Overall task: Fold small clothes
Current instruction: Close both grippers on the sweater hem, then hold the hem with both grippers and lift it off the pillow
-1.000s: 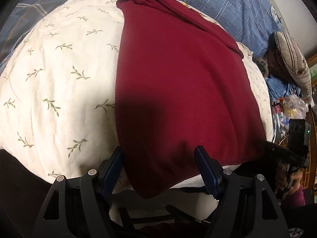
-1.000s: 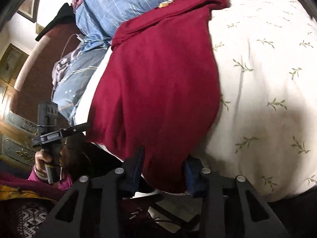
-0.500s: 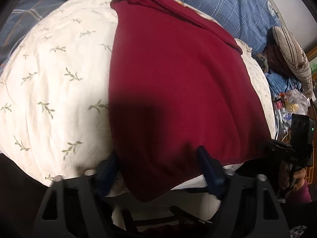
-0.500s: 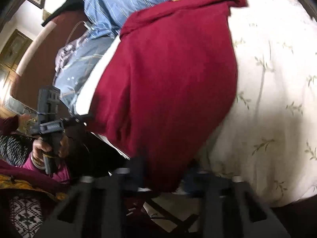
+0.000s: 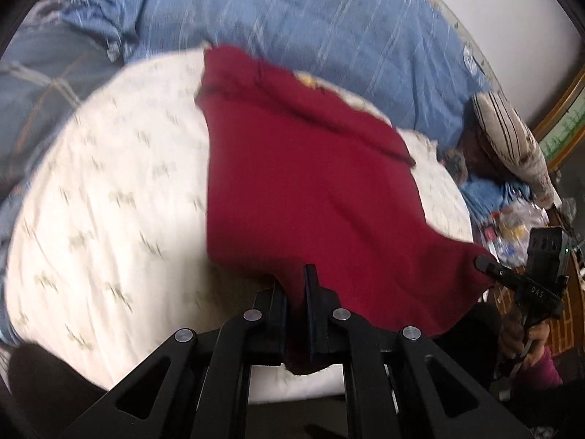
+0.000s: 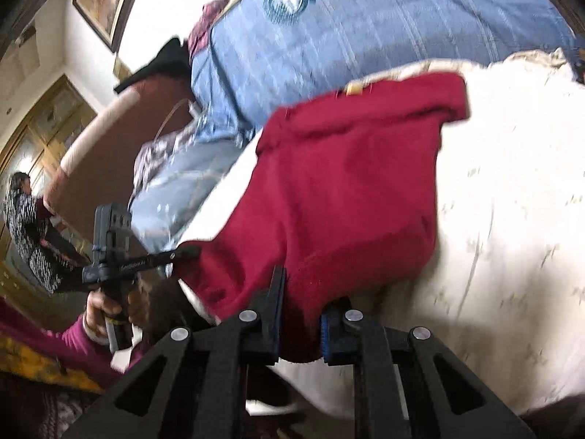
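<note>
Both near corners of the shirt [image 5: 310, 190] are lifting, left gripper [image 5: 295, 285] and right gripper [image 6: 303, 292] clenching it; blue bedding [image 5: 310, 22] lying upper frame.

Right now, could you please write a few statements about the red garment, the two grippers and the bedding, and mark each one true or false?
1. The left gripper is shut on the near edge of the red garment. True.
2. The right gripper hangs open, clear of the cloth. False: it is shut on the garment's near edge, having just been closing.
3. The garment lies on a cream cover printed with small leaf sprigs. True.
4. The garment is already folded into a small square. False: it is spread out, only its far end rumpled.
5. The blue striped bedding lies on top of the garment. False: it lies beyond it.
</note>
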`<act>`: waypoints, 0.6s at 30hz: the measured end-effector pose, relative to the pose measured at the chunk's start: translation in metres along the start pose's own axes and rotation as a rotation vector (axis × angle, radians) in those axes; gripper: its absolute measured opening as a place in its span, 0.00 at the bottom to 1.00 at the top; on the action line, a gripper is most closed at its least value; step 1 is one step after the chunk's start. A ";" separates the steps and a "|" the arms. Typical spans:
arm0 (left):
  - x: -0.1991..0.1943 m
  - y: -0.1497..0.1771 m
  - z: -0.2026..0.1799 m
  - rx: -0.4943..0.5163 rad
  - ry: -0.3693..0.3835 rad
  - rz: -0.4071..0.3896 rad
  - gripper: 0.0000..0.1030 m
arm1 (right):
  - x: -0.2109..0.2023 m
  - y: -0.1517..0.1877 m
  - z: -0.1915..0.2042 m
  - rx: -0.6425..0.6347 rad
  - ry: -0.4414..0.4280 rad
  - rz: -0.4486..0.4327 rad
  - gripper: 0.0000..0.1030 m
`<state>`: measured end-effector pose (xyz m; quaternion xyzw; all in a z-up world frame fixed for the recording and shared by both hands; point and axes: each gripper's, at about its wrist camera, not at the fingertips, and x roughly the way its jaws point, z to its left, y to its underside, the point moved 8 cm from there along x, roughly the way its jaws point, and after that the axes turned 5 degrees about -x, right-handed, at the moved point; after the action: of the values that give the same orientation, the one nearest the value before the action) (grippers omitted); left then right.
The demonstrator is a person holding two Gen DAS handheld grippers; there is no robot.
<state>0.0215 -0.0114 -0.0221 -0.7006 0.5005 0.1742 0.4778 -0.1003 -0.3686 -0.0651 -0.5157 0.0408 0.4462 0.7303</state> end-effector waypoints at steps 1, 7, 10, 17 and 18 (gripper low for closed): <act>-0.002 -0.007 -0.001 0.001 -0.007 -0.027 0.06 | 0.000 -0.008 -0.005 0.010 0.010 -0.026 0.14; -0.018 -0.032 -0.012 0.002 -0.001 -0.177 0.06 | 0.006 -0.058 -0.020 0.034 0.077 -0.154 0.13; -0.023 -0.038 -0.015 0.032 -0.030 -0.246 0.06 | 0.013 -0.081 -0.020 -0.024 0.165 -0.202 0.13; -0.001 -0.066 -0.027 0.100 -0.075 -0.295 0.06 | 0.033 -0.129 -0.017 -0.141 0.239 -0.199 0.13; 0.005 -0.072 -0.027 0.102 -0.081 -0.298 0.06 | 0.035 -0.134 -0.017 -0.153 0.248 -0.200 0.13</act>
<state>0.0797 -0.0338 0.0229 -0.7343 0.3796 0.1042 0.5531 0.0207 -0.3707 0.0051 -0.6224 0.0448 0.3061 0.7190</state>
